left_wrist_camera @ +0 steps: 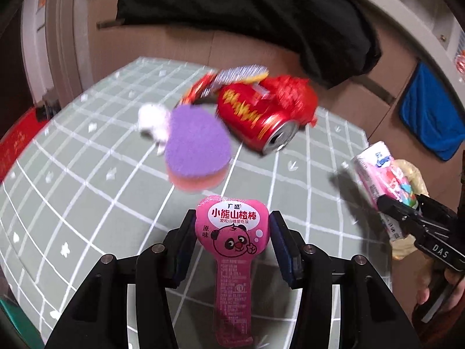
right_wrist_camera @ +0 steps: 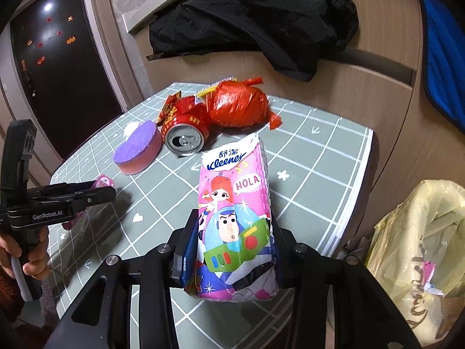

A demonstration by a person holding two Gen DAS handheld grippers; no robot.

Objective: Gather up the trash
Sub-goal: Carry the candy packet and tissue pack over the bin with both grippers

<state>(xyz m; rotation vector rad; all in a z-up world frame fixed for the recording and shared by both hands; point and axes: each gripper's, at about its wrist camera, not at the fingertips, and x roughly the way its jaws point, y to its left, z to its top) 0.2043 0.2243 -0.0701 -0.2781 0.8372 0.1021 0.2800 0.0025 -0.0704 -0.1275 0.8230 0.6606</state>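
My left gripper [left_wrist_camera: 232, 226] is shut on a pink hawthorn-candy wrapper [left_wrist_camera: 232, 250], held above the green checked table [left_wrist_camera: 87, 203]. My right gripper [right_wrist_camera: 232, 232] is shut on a pink Kleenex tissue pack [right_wrist_camera: 234, 209], held over the table's right part; the pack also shows in the left wrist view [left_wrist_camera: 380, 171]. On the table lie a red drink can [left_wrist_camera: 255, 116] on its side, a crumpled red wrapper [right_wrist_camera: 235, 107], foil snack wrappers [left_wrist_camera: 232, 77], a white tissue ball [left_wrist_camera: 152, 122] and a purple-and-pink sponge [left_wrist_camera: 196, 151].
A yellowish plastic trash bag [right_wrist_camera: 421, 250] stands open off the table's right edge. A black jacket [right_wrist_camera: 252, 20] lies on the wooden bench behind the table. A blue cloth [left_wrist_camera: 427, 116] hangs at the right. A dark door [right_wrist_camera: 55, 67] is at the left.
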